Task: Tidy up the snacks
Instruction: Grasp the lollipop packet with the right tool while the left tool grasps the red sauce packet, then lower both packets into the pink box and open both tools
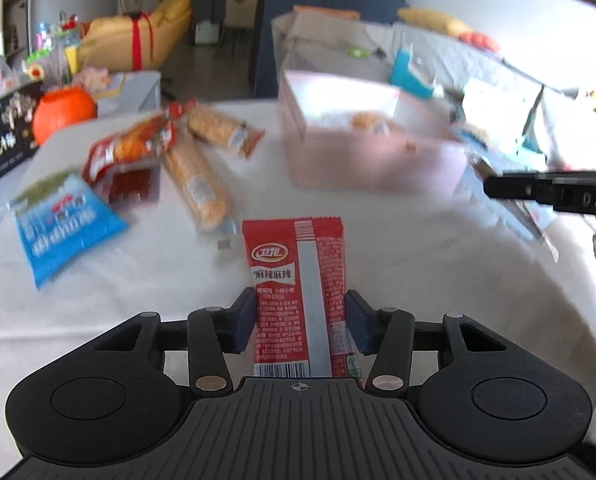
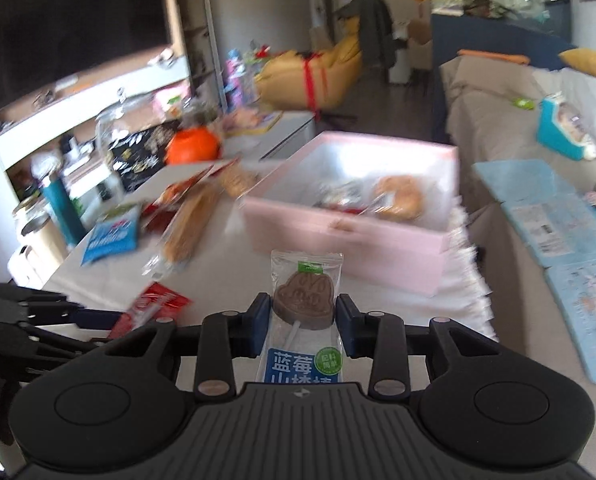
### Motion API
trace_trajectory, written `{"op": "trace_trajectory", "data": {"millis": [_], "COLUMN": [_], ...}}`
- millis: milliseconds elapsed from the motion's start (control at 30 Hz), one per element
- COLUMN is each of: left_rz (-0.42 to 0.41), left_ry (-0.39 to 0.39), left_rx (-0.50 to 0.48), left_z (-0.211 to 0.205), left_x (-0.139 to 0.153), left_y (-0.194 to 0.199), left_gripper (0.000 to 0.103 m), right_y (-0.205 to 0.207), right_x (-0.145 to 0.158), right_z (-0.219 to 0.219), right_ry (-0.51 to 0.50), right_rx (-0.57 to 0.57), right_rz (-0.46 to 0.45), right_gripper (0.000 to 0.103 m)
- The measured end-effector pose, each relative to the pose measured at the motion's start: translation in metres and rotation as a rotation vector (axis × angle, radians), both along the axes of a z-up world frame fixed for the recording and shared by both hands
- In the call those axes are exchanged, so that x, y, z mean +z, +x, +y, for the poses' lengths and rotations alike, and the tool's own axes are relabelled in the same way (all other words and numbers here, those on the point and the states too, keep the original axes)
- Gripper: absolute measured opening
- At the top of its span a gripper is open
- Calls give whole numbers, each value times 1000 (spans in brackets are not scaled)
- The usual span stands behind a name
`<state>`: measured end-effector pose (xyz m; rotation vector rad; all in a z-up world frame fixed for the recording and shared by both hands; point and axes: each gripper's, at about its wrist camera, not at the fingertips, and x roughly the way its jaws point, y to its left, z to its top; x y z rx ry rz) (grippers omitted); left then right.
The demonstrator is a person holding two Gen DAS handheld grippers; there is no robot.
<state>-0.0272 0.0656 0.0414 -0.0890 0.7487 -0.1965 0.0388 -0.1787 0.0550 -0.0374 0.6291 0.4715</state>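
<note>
**Both grippers loaded, pink box ahead**

Jaws on both sides are closed on snacks. Our left gripper pinches a red sachet between its blue pads, the packet standing upright with its barcode end down by the gripper body. Our right gripper clamps a lollipop, brown and heart-like in a clear wrapper, blue label below and white stick running down toward us.

We see the white table under both grippers. On it, ahead and to the right of the left gripper, sits the pink box, open at the top, with a round bun and some wrapped pieces inside; these are too blurred for us to name further.

Loose snacks lie to the left of the box: a blue bag, a red pouch partly over a dark red pack, and two long cracker sleeves, one beside the other. An orange ball rests beyond the table's far left edge.

From the right wrist we also catch the sachet at lower left, held by the other gripper.
</note>
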Motion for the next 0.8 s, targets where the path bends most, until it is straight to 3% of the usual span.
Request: {"op": "trace_trajectory", "data": {"millis": [233,400,500,567,700,800], "left_rz": [-104,-276,-379,-355,-133,-129], "left_ry": [-42,-84,-154,-176,-207,-247], "left_rx": [-34,-63,-43,-40,-134,-95], "left_z": [-3,-13,-18,-23,-35,-23], "left_x": [40,98,124,125,75,50], "left_y": [26,68,104,133,194,186], "left_gripper": [51,52,54,60,55,55], "right_y": [11,14,13,12,15,18], "right_x": [-3,-7,-5,-3,3,6], "right_z": [-13,-11,-10,-11,-12,-15], "right_ry": [3,15,14,10,-9,-16], "right_rx": [-55,-53,-54,-65,-95,-117], "right_rz": [-7,5,-3,-10,-18,-26], "right_gripper": [35,35,35,35,35,35]}}
